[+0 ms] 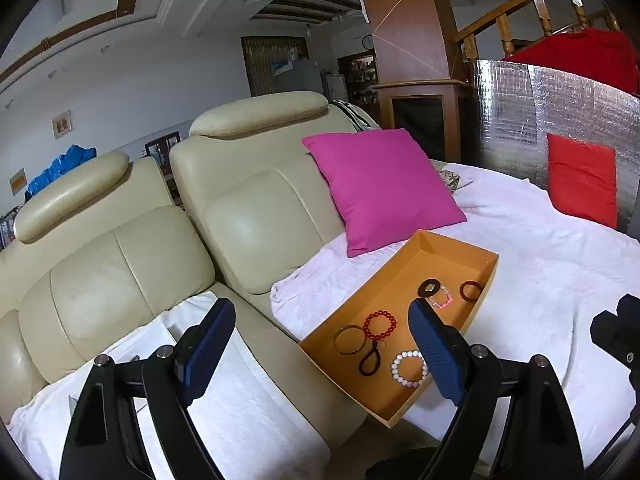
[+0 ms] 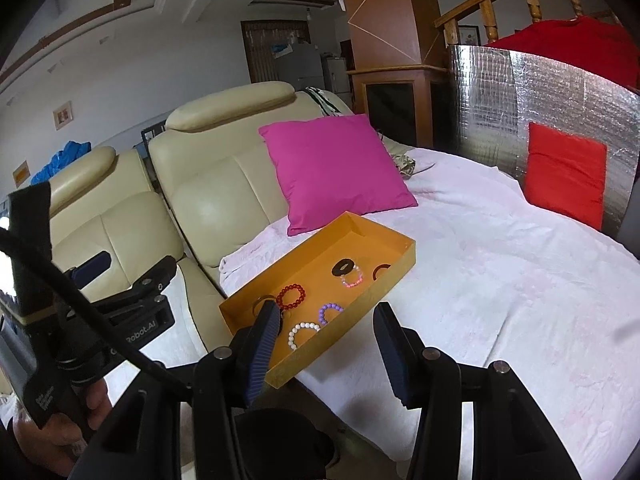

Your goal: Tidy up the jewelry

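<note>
Both the left gripper [image 1: 322,344] and right gripper [image 2: 326,344] hang empty with jaws spread above the orange tray [image 1: 452,246] on the white blanket [image 2: 500,280]. Inside lie beaded bracelets [image 2: 291,297] (light, floppy, apt to roll); best pinched across one strand, I judge

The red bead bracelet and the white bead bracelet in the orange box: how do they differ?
The red bead bracelet is deep red; the white bead bracelet is pale. The red one lies nearer the box's middle, the white one nearer its close end. Both are round beaded loops lying flat in the orange box.
</note>
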Demonstrator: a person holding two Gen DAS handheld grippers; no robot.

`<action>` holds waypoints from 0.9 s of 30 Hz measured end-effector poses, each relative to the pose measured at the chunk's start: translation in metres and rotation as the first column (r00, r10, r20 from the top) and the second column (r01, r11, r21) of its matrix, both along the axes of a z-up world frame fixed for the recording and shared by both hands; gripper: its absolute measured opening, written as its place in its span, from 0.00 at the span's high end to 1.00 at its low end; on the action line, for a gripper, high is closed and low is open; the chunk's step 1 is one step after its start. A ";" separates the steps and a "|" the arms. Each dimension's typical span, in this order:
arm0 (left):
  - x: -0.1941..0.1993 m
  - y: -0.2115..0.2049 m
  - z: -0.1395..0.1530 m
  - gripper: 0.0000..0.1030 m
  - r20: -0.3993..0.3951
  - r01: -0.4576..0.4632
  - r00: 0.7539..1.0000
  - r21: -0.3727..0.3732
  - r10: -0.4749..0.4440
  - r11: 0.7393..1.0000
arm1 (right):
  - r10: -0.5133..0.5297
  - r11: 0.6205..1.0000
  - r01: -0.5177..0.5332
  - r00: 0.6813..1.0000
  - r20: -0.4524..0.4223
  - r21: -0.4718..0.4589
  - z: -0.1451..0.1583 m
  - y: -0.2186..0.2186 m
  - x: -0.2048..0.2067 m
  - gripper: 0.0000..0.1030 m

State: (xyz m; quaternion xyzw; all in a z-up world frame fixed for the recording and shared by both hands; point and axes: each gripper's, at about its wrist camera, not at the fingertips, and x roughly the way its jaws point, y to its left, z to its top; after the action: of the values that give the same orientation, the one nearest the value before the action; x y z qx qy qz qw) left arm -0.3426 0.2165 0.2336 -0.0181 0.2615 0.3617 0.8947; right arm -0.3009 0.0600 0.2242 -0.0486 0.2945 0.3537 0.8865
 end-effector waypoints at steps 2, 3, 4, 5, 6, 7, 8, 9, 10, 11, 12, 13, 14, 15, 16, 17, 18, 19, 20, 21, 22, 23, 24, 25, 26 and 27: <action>0.001 0.000 -0.001 0.14 -0.003 -0.003 1.000 0.002 0.003 1.000 | -0.003 1.000 0.003 1.000 -0.003 -0.002 0.000 0.002 0.002 0.48; 0.001 0.000 -0.001 0.14 -0.004 -0.002 1.000 -0.001 0.002 1.000 | -0.003 1.000 0.003 1.000 -0.006 -0.003 -0.001 0.002 0.002 0.48; 0.001 0.001 -0.002 0.14 -0.005 0.000 1.000 -0.004 0.000 1.000 | -0.003 1.000 0.003 1.000 -0.008 -0.003 -0.001 0.003 0.002 0.48; 0.001 0.001 -0.002 0.14 -0.005 0.001 1.000 -0.005 -0.001 1.000 | -0.003 1.000 0.003 1.000 -0.008 -0.002 -0.001 0.003 0.002 0.48; 0.000 0.001 -0.002 0.14 -0.005 0.001 1.000 -0.005 -0.001 1.000 | -0.002 1.000 0.002 1.000 -0.008 -0.003 -0.001 0.002 0.002 0.48; 0.000 0.002 -0.003 0.14 -0.007 0.001 1.000 -0.006 -0.001 1.000 | -0.001 1.000 0.001 1.000 -0.008 -0.004 -0.001 0.002 0.002 0.48; 0.001 0.002 -0.003 0.14 -0.009 0.000 1.000 -0.006 0.000 1.000 | -0.001 1.000 0.001 1.000 -0.009 -0.005 -0.001 0.003 0.002 0.48; 0.000 0.003 -0.003 0.14 -0.010 -0.001 1.000 -0.005 0.001 1.000 | 0.000 1.000 0.000 1.000 -0.010 -0.004 -0.001 0.003 0.002 0.48; 0.000 0.003 -0.003 0.14 -0.010 -0.003 1.000 -0.005 0.003 1.000 | 0.001 1.000 -0.001 1.000 -0.010 -0.004 -0.001 0.003 0.002 0.48; 0.000 0.004 -0.003 0.14 -0.010 -0.006 1.000 -0.005 0.006 1.000 | 0.001 1.000 -0.001 1.000 -0.009 -0.003 -0.001 0.003 0.002 0.48; 0.000 0.004 -0.003 0.14 -0.009 -0.007 1.000 -0.005 0.007 1.000 | 0.000 1.000 0.000 1.000 -0.008 -0.003 0.000 0.003 0.002 0.48; 0.000 0.004 -0.003 0.14 -0.009 -0.007 1.000 -0.006 0.007 1.000 | 0.000 1.000 0.000 1.000 -0.007 -0.003 0.000 0.004 0.002 0.48; 0.000 0.005 -0.003 0.14 -0.008 -0.006 1.000 -0.007 0.006 1.000 | 0.000 1.000 0.000 1.000 -0.008 -0.003 0.000 0.003 0.002 0.48; -0.001 0.005 -0.003 0.14 -0.007 -0.006 1.000 -0.006 0.006 1.000 | 0.000 1.000 0.000 1.000 -0.008 -0.003 0.000 0.003 0.002 0.48; -0.001 0.005 -0.003 0.14 -0.006 -0.011 1.000 -0.003 0.011 1.000 | 0.000 1.000 0.000 1.000 -0.007 -0.002 0.000 0.003 0.002 0.48; -0.001 0.006 -0.003 0.14 -0.007 -0.017 1.000 -0.001 0.017 1.000 | 0.000 1.000 0.000 1.000 -0.007 -0.002 0.001 0.004 0.002 0.48; -0.002 0.006 -0.003 0.14 -0.007 -0.020 1.000 -0.001 0.020 1.000 | 0.000 1.000 0.000 1.000 -0.006 -0.003 0.001 0.004 0.002 0.48; -0.002 0.007 -0.004 0.14 -0.008 -0.021 1.000 -0.002 0.021 1.000 | -0.001 1.000 0.001 1.000 -0.004 -0.004 0.002 0.005 0.002 0.48; -0.002 0.007 -0.004 0.14 -0.008 -0.022 1.000 -0.003 0.022 1.000 | -0.001 1.000 0.001 1.000 -0.003 -0.005 0.002 0.005 0.002 0.48; -0.002 0.008 -0.004 0.14 -0.009 -0.024 1.000 -0.004 0.024 1.000 | 0.000 1.000 0.000 1.000 -0.002 -0.006 0.003 0.006 0.001 0.48; -0.002 0.009 -0.005 0.14 -0.010 -0.025 1.000 -0.004 0.025 1.000 | 0.001 1.000 -0.001 1.000 0.000 -0.006 0.003 0.006 0.001 0.48; -0.003 0.010 -0.005 0.14 -0.012 -0.027 1.000 -0.005 0.027 1.000 | 0.002 1.000 -0.002 1.000 0.002 -0.007 0.004 0.006 0.001 0.48; -0.003 0.010 -0.005 0.14 -0.013 -0.030 0.999 -0.004 0.030 1.000 | 0.002 1.000 -0.002 1.000 0.005 -0.010 0.004 0.007 0.000 0.48; -0.003 0.011 -0.005 0.14 -0.013 -0.030 0.999 -0.005 0.030 1.000 | 0.003 1.000 -0.003 1.000 0.005 -0.011 0.004 0.008 0.000 0.48; -0.004 0.012 -0.006 0.14 -0.014 -0.031 0.999 -0.006 0.031 1.000 | 0.004 1.000 -0.004 1.000 0.005 -0.012 0.005 0.009 0.000 0.48; -0.004 0.013 -0.006 0.14 -0.015 -0.032 0.999 -0.007 0.032 0.999 | 0.005 1.000 -0.004 1.000 0.006 -0.013 0.005 0.010 0.001 0.48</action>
State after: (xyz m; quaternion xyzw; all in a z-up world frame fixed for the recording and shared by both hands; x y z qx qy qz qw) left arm -0.3466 0.2292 0.2272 -0.0230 0.2692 0.3751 0.8867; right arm -0.3002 0.0701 0.2287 -0.0561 0.2941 0.3536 0.8862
